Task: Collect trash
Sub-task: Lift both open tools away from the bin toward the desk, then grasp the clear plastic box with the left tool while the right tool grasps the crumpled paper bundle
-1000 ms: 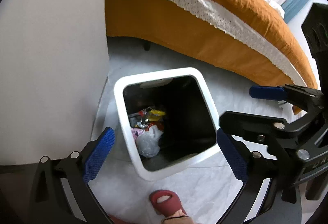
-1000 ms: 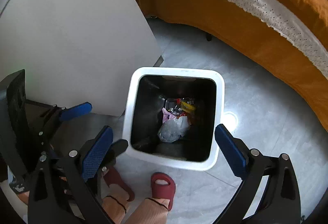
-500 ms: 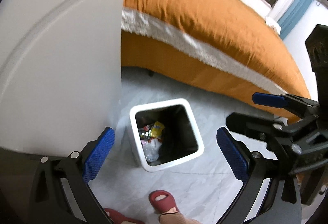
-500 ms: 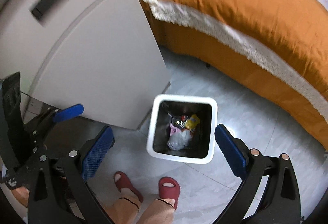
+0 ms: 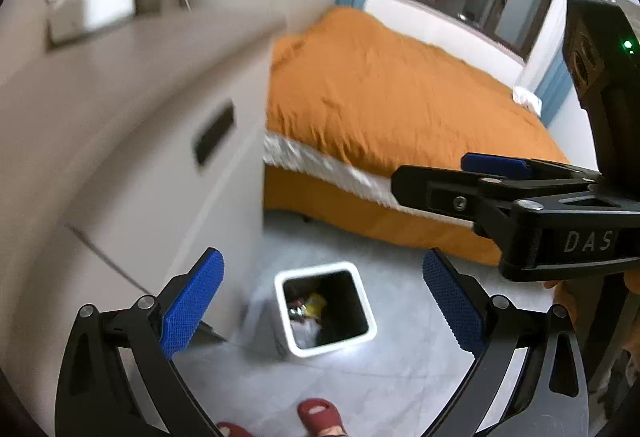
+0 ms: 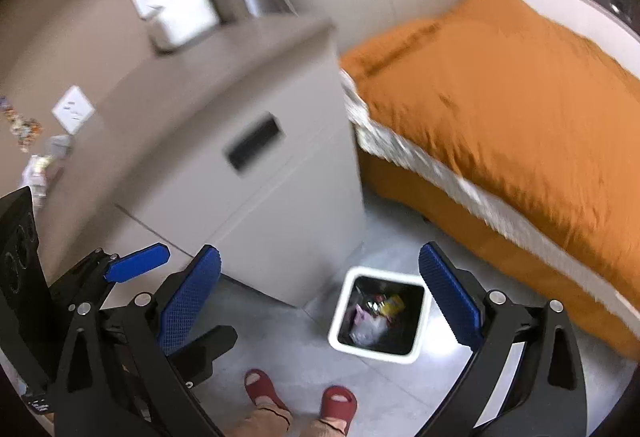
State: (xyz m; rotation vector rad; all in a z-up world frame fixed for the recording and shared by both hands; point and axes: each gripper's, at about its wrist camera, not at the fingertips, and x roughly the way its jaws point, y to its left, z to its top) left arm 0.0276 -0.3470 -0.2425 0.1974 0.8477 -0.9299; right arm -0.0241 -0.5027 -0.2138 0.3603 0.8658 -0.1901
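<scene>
A white square trash bin (image 5: 362,295) (image 6: 425,307) with a dark inside stands on the grey floor far below both grippers. It holds wrappers and a crumpled white bag (image 5: 306,327) (image 6: 368,325). My left gripper (image 5: 322,309) is open and empty, high above the bin. My right gripper (image 6: 320,301) is open and empty, also high above it. The right gripper shows at the right of the left wrist view (image 5: 492,177); the left gripper shows at the lower left of the right wrist view (image 6: 136,267). Small colourful wrappers (image 6: 24,125) lie on the nightstand's far left.
A grey nightstand (image 6: 224,141) (image 5: 140,141) stands left of the bin, with a white box (image 6: 180,21) (image 5: 90,3) on top. A bed with an orange cover (image 5: 392,93) (image 6: 500,89) fills the right. The person's red slippers (image 6: 340,403) are near the bin.
Both grippers have risen well above the bin, which now looks much smaller. The nightstand top, headboard and window have come into view. Both grippers stay open.
</scene>
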